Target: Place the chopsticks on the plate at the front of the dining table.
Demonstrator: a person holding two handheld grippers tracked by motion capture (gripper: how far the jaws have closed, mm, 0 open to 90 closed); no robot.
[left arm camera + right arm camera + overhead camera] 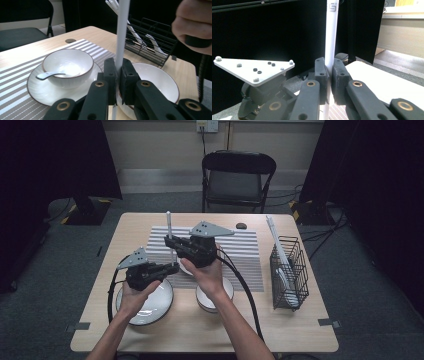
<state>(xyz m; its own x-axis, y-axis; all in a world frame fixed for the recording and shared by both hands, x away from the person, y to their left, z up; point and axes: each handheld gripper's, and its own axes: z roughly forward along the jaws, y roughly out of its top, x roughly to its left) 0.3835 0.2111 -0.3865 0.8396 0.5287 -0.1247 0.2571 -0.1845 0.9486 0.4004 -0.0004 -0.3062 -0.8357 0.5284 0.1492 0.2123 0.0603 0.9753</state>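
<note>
A thin white stick [170, 232] stands upright above the striped placemat [240, 250], and both grippers grip it. My right gripper [170, 241] is shut on it higher up, its pads [322, 72] pressed to both sides of the stick [331, 37]. My left gripper [173, 266] is shut on the same stick [122, 30] lower down, just under the right one. From the left gripper [117, 72] I see a white bowl [67, 63] on a saucer with a spoon in it. The left gripper's grey plate [254, 68] sits beside my right gripper [328, 72].
A wide white bowl [150, 305] lies under my left hand and a smaller one [215, 297] under my right wrist. A black wire basket [290, 272] with white utensils stands at the table's right edge. A folding chair [237, 175] is beyond the table.
</note>
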